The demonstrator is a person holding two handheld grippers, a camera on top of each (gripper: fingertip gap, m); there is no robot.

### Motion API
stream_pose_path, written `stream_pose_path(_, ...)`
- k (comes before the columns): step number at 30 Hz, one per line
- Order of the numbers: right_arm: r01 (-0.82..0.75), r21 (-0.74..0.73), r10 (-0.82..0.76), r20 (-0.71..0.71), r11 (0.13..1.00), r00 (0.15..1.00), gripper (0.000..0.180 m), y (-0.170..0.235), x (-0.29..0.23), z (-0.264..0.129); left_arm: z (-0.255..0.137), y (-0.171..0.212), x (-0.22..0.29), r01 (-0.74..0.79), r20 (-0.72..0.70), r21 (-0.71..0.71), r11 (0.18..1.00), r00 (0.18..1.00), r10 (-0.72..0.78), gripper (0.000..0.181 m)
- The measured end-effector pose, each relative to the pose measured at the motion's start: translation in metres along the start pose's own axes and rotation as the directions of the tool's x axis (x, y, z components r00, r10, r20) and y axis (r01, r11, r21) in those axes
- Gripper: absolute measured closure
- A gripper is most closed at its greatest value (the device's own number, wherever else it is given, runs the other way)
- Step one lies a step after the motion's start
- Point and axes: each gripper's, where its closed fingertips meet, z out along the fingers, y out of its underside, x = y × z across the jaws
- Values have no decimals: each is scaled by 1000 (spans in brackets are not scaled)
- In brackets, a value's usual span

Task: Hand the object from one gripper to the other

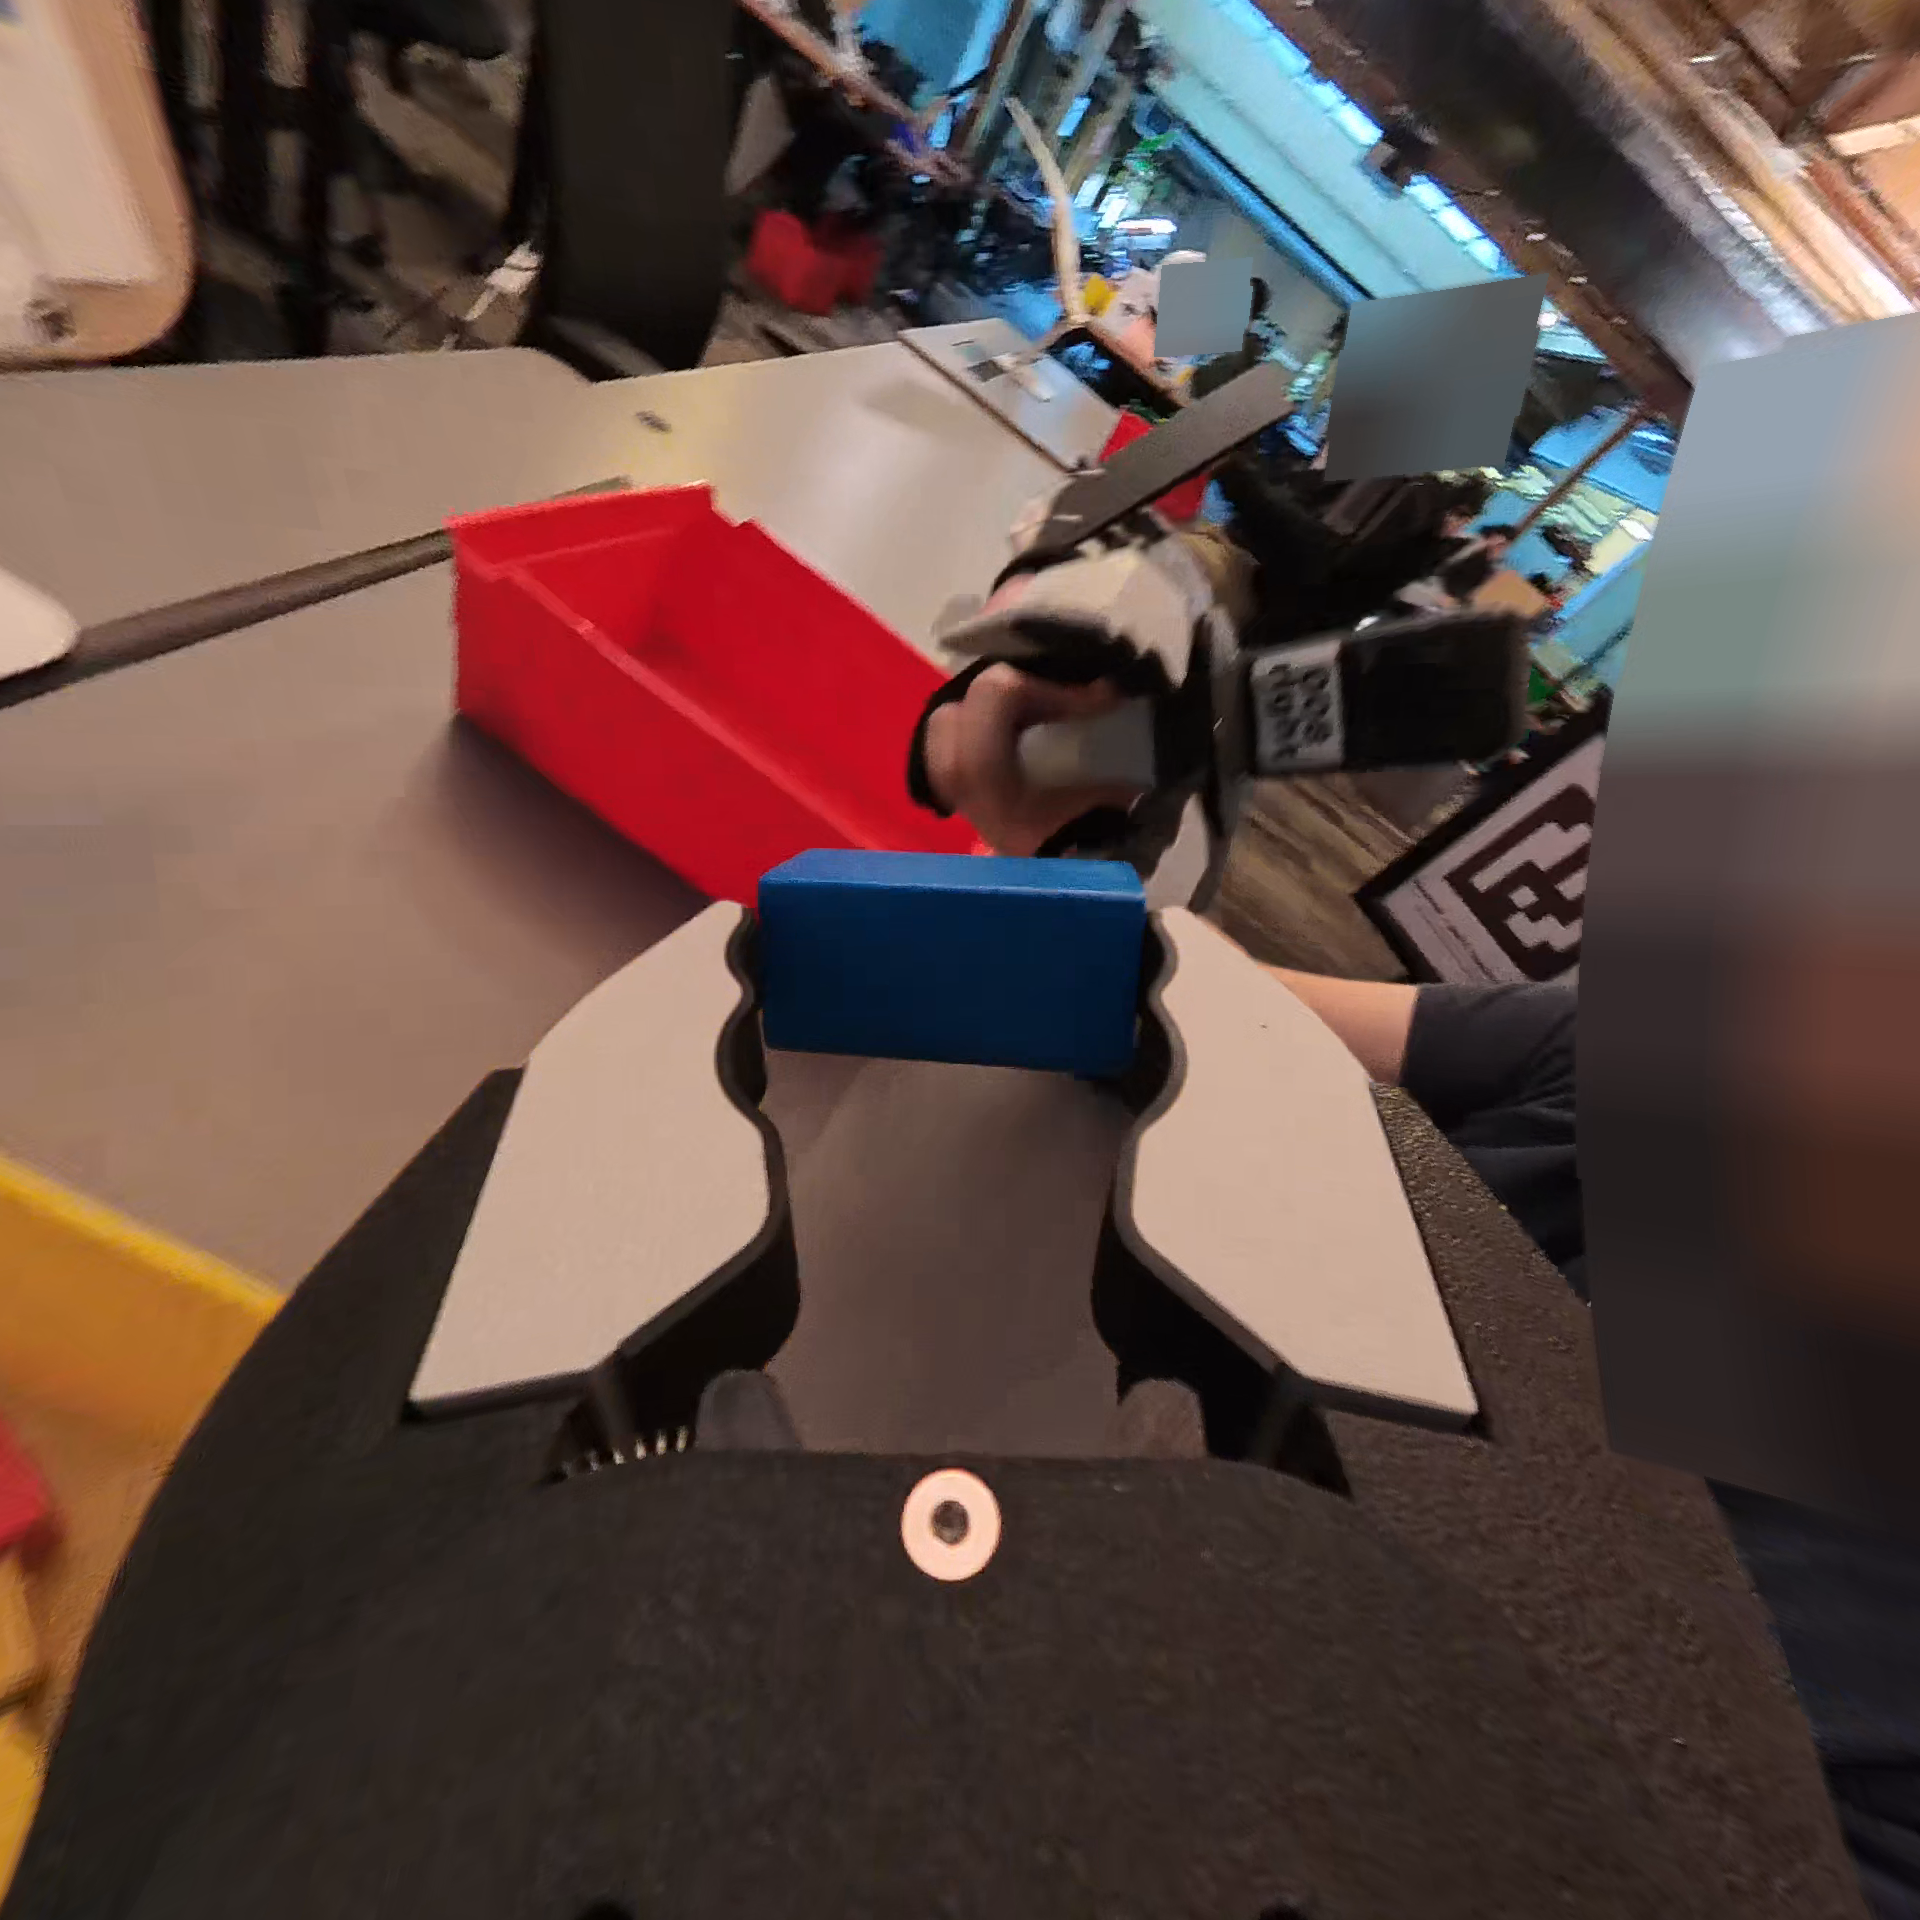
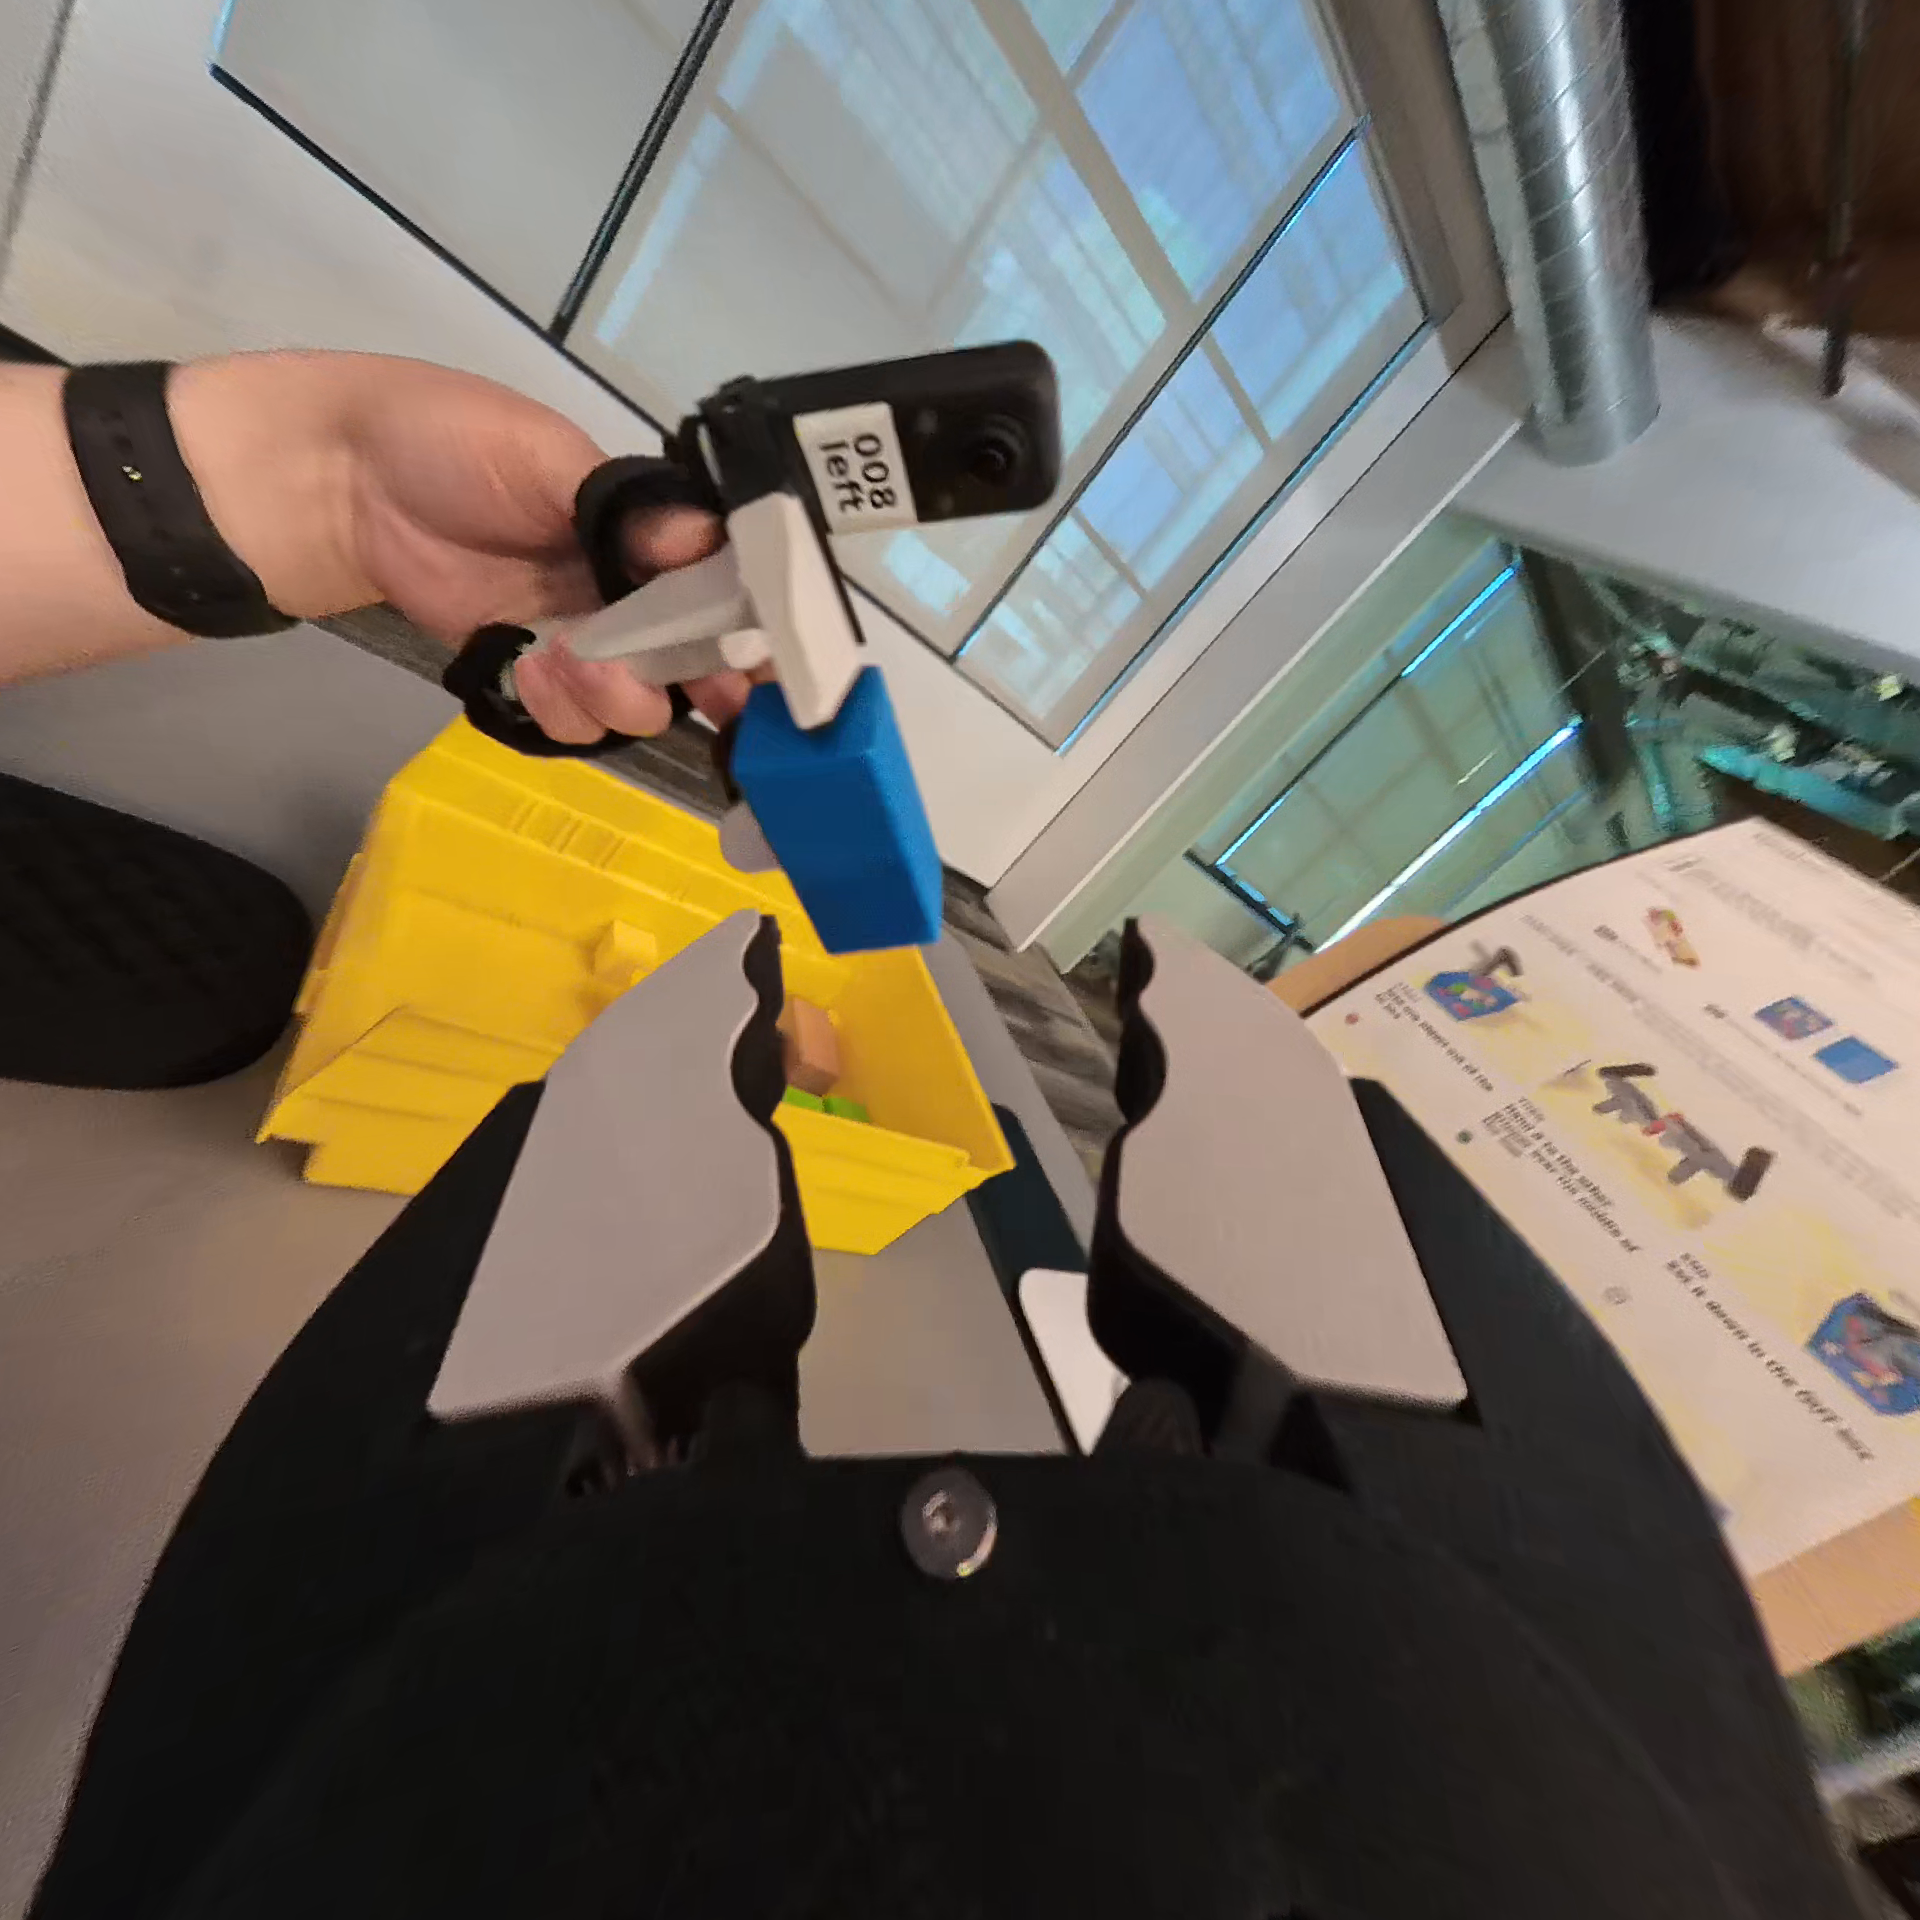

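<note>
Right wrist view shows my left tool (image 2: 795, 769) pinching the blue block (image 2: 842, 821) in the air above the yellow bin (image 2: 499, 935); my right tool (image 2: 945, 966) is spread just below it. I'd centre its fingers on the free end, then close before the left lets go.

A red bin (image 1: 665, 675) sits open on the grey table (image 1: 260, 831). A yellow bin (image 2: 520, 997) holds small blocks (image 2: 810, 1049). An instruction sheet (image 2: 1662, 1143) lies to its right, with a window (image 2: 1039, 364) behind.
</note>
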Motion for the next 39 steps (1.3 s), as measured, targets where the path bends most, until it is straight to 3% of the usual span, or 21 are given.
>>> stream_pose_path(5, 164, -51, -168, -100, 985, 981, 120, -4, -1, 6, 35, -17, 28, -38, -182, -37, 999, 983, 31, 112)
stream_pose_path(8, 169, -69, -176, -130, 983, 976, 144, -3, 4, 3, 52, -12, 22, -67, -192, -87, 994, 980, 49, 112)
stream_pose_path(10, 162, -83, -171, -109, 983, 979, 144, 2, 5, 2, 55, -12, 19, -32, -221, -89, 996, 975, 12, 112)
stream_pose_path(13, 171, -163, -183, -62, 972, 981, 144, 15, 9, 0, 59, -13, 9, -58, -197, -103, 993, 980, 37, 112)
stream_pose_path(17, 120, -350, -145, -47, 929, 988, 144, 47, 44, -26, 47, -41, -3, -204, -70, -21, 979, 977, 202, 126)
stream_pose_path(19, 7, -512, -54, -77, 859, 996, 144, 90, 72, -57, 33, -54, -4, -296, -5, 85, 951, 955, 297, 127)
stream_pose_path(22, -164, -735, 61, -166, 658, 984, 144, 176, 97, -119, 15, -59, 0, -397, 36, 207, 894, 916, 399, 133)
stream_pose_path(25, -171, -904, 64, -158, 392, 985, 144, 244, 92, -175, 3, -57, 1, -412, 38, 205, 888, 910, 414, 143)
stream_pose_path(27, -153, -950, 87, -134, 272, 987, 144, 267, 84, -195, -2, -57, 1, -424, 56, 187, 886, 905, 421, 144)
stream_pose_path(31, -109, -978, 160, -81, 175, 984, 144, 297, 79, -208, -9, -58, -1, -468, 108, 156, 870, 883, 456, 145)
stream_pose_path(35, 42, -999, 164, 39, -15, 986, 144, 324, 88, -236, -10, -55, 1, -468, 92, 140, 873, 884, 459, 145)
stream_pose_path(39, 95, -992, 211, 75, -85, 975, 144, 342, 90, -243, -13, -51, -3, -487, 126, 92, 868, 871, 475, 145)
